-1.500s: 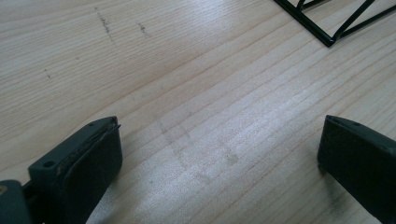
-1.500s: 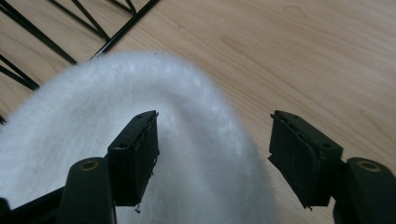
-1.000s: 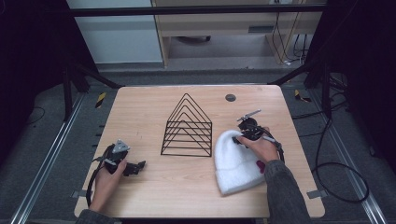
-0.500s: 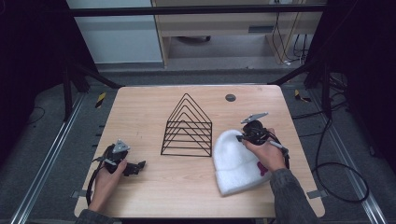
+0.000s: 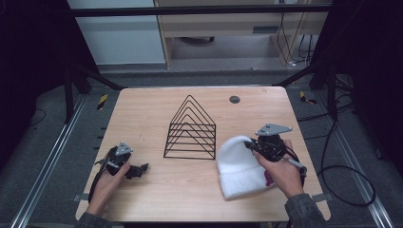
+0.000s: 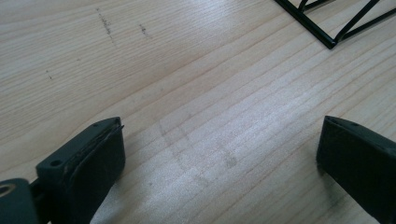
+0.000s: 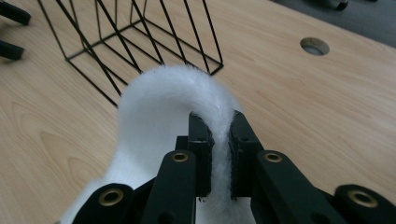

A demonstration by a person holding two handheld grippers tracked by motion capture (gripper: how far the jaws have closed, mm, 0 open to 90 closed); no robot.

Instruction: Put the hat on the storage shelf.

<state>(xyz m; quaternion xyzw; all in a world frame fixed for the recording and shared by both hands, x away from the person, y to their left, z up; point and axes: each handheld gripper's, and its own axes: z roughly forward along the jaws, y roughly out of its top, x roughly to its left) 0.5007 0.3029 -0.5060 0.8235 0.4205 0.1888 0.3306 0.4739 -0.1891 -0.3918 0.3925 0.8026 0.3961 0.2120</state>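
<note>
The wooden table (image 5: 142, 114) carries everything here, and the black wire rack (image 5: 190, 129), a row of triangular frames, stands upright near its middle and serves as the landmark. To the right of the rack and just beside its near right corner lies the white fleece hat (image 5: 240, 168), its far edge lifted off the wood while the rest lies flat towards the person. The right gripper (image 5: 254, 146) sits at that raised edge, right of the rack, its jaws pressed together on a fold of the fleece; in the right gripper view the pile bulges up in an arch above the two black jaws. The left gripper (image 5: 140, 169) rests on the table to the left of the rack and nearer the person, well apart from the hat, its jaws spread wide over bare wood. A small round hole (image 5: 235, 99) lies beyond the rack, to its right.
</note>
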